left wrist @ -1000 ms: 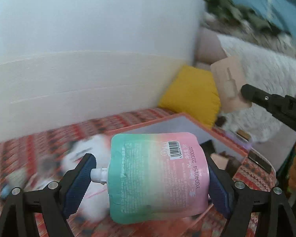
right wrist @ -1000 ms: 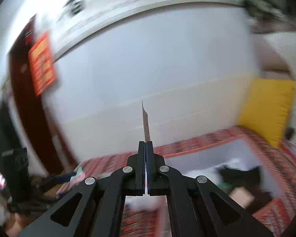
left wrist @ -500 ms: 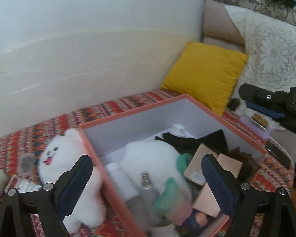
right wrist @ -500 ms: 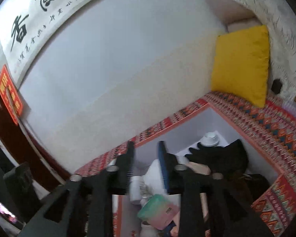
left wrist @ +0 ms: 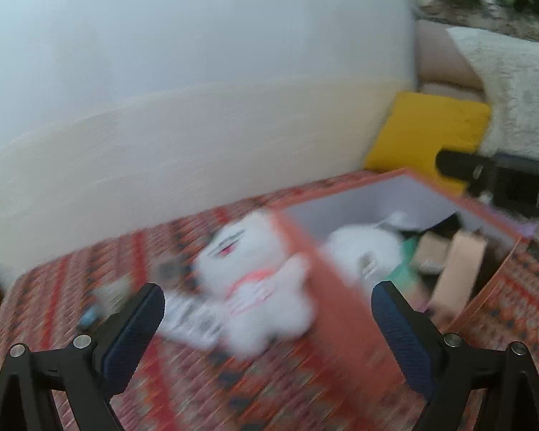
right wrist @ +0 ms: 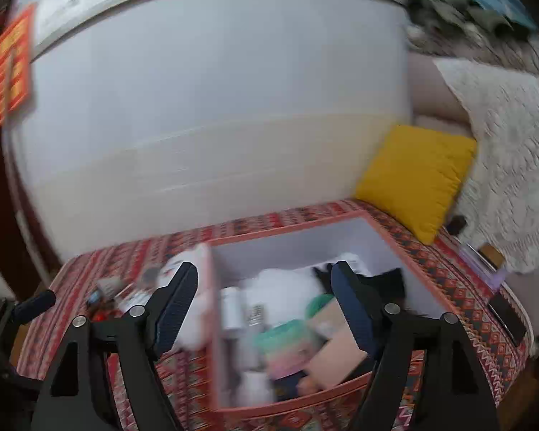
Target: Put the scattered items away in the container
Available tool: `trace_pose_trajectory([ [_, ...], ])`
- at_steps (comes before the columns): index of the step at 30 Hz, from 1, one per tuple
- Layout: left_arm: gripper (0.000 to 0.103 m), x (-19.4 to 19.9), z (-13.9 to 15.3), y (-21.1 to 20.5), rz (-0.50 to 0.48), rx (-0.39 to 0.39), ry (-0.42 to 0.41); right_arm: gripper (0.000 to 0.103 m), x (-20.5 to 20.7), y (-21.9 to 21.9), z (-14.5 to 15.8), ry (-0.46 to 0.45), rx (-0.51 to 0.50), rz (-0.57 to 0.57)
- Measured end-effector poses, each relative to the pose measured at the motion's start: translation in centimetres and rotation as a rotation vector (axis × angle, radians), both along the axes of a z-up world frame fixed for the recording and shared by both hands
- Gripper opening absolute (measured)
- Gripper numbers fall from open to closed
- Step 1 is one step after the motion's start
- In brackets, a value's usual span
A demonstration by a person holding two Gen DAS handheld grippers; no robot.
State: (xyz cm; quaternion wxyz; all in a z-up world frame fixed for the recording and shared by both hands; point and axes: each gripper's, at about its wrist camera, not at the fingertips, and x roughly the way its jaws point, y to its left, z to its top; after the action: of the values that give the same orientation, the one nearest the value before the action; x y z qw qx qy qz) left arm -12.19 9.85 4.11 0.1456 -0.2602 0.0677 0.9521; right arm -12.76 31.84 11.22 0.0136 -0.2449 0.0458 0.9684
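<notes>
An orange box [right wrist: 406, 255] with a white inside stands on the patterned cloth and holds several items, among them a green-pink pouch [right wrist: 287, 348], a tan card [right wrist: 337, 359] and a white plush [right wrist: 280, 287]. The box also shows in the left wrist view [left wrist: 327, 287]. A white plush dog [left wrist: 255, 280] lies on the cloth just left of the box. Small blurred items [left wrist: 100, 298] lie further left. My left gripper [left wrist: 267, 334] is open and empty above the dog. My right gripper [right wrist: 264, 312] is open and empty above the box.
A yellow cushion [right wrist: 413, 176] leans at the back right beside a lace-covered sofa [right wrist: 514, 165]. A white wall [right wrist: 215, 107] runs behind the table. A phone [right wrist: 506, 312] lies near the table's right edge. The right gripper's body [left wrist: 503, 179] crosses the left wrist view.
The left gripper let the green-pink pouch go into the box and swung left toward the plush dog. The right gripper released the tan card into the box and opened wide.
</notes>
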Motion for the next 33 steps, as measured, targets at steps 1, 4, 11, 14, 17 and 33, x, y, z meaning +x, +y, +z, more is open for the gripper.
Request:
trace_pose_trajectory([
  [1,0.097,0.7,-0.8,-2.0,0.03,-0.004,-0.011,0.083,0.4,-1.9,-0.1,0.002,0.011,0.049],
  [4,0.097,3.1,-4.7,-10.1,0.166,0.0,-0.083,0.085,1.6,-8.1,-1.2,-0.003,0.02,0.235],
  [11,0.098,2.2,-12.0,-22.0,0.375,0.02,-0.251,0.083,-0.4,-19.5,-9.3,-0.217,0.046,0.581],
  [14,0.098,-2.2,-13.7,-21.7,0.321,0.041,-0.298,0.083,-2.8,-22.5,-13.3,-0.311,0.079,0.637],
  [17,0.098,-7.3,-14.4,-20.7,0.258,0.093,-0.335,0.081,-6.3,-23.6,-16.2,-0.375,0.061,0.629],
  [33,0.054,-20.4,-20.0,-18.1,0.371,0.042,-0.455,0.073,-16.3,-22.9,-20.2,-0.454,0.004,0.589],
])
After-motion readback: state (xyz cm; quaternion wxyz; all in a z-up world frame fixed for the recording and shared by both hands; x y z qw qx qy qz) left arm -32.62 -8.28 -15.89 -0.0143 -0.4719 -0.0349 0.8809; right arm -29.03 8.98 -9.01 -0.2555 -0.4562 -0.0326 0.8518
